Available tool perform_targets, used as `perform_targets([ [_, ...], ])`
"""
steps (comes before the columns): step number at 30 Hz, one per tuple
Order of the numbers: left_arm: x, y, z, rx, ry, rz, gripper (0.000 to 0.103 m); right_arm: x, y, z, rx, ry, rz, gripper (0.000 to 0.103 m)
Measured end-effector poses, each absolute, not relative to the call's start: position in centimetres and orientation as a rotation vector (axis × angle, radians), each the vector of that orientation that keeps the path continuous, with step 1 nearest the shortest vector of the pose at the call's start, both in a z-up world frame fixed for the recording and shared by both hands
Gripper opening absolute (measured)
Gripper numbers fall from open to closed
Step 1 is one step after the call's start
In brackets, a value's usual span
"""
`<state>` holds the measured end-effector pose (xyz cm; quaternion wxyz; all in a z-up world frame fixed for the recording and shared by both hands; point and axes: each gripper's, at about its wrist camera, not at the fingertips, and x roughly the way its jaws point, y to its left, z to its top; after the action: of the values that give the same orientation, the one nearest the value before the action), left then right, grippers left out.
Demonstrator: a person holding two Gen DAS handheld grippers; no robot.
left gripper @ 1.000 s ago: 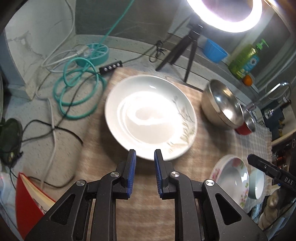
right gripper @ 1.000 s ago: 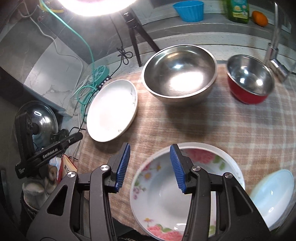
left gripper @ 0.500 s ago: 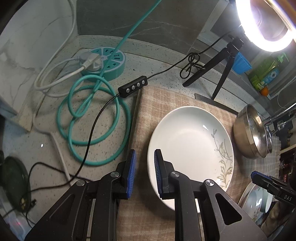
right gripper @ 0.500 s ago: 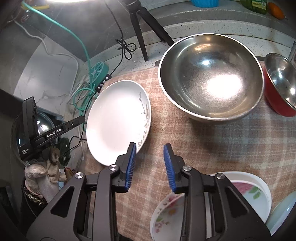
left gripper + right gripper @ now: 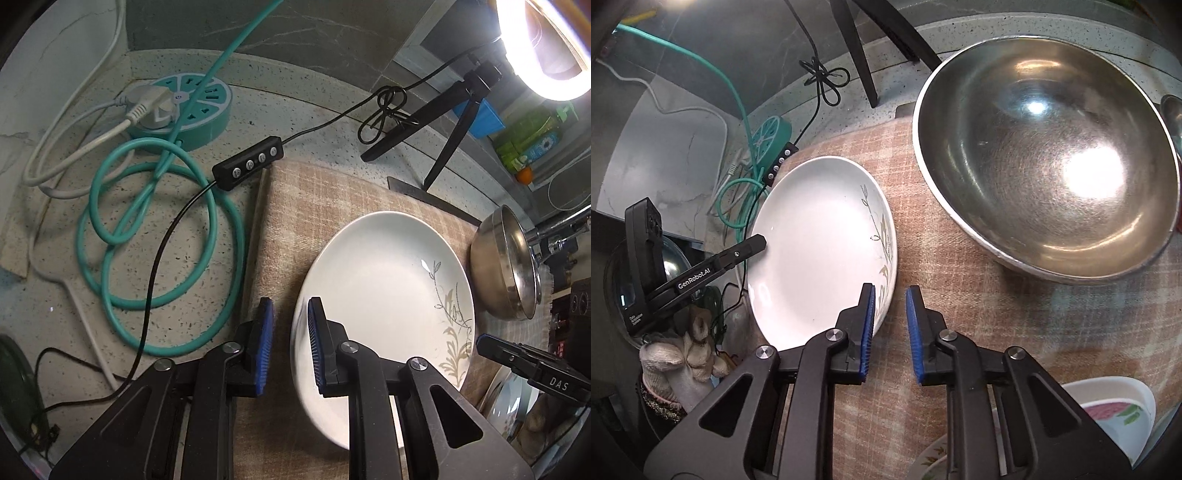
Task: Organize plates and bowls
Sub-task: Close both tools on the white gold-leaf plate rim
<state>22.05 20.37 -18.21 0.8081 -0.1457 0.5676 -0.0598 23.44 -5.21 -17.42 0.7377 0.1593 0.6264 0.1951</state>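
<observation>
A white plate (image 5: 380, 295) with a leaf pattern lies on the checked cloth (image 5: 960, 295). My left gripper (image 5: 290, 343) hangs at the plate's left rim, its jaws shut to a narrow gap. The rim edge shows in that gap, and I cannot tell if it is touched. My right gripper (image 5: 890, 325) is at the right rim of the plate (image 5: 812, 251). Its jaws are closing; the rim runs past the left pad and mostly cloth shows between the pads. A large steel bowl (image 5: 1045, 166) stands right of the plate. A floral bowl (image 5: 1108, 413) lies near the front right.
Left of the cloth, on the stone counter, lie a coiled teal cable (image 5: 155, 236), a round teal power strip (image 5: 188, 107) and a black inline switch (image 5: 247, 166). A ring light's tripod (image 5: 443, 122) stands behind the plate. A blue bowl and a green bottle sit far back.
Both grippers moved left and down. The left went from the plate's near edge to its left rim. The right left the floral bowl, reached the plate's right rim and narrowed its jaws.
</observation>
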Motion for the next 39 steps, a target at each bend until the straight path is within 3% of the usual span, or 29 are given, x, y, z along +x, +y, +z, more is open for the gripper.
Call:
perform_targets([
  [8, 22.4, 19.9, -18.4, -0.303, 1.219, -0.154, 0.008, 23.7, -4.6, -18.0, 0.331, 1.387, 0.427, 0.009],
  [39, 19.0, 16.9, -15.5, -0.287, 1.181, -0.188, 0.008, 19.8, -7.4, -14.9, 0.32, 1.35, 0.433, 0.008],
])
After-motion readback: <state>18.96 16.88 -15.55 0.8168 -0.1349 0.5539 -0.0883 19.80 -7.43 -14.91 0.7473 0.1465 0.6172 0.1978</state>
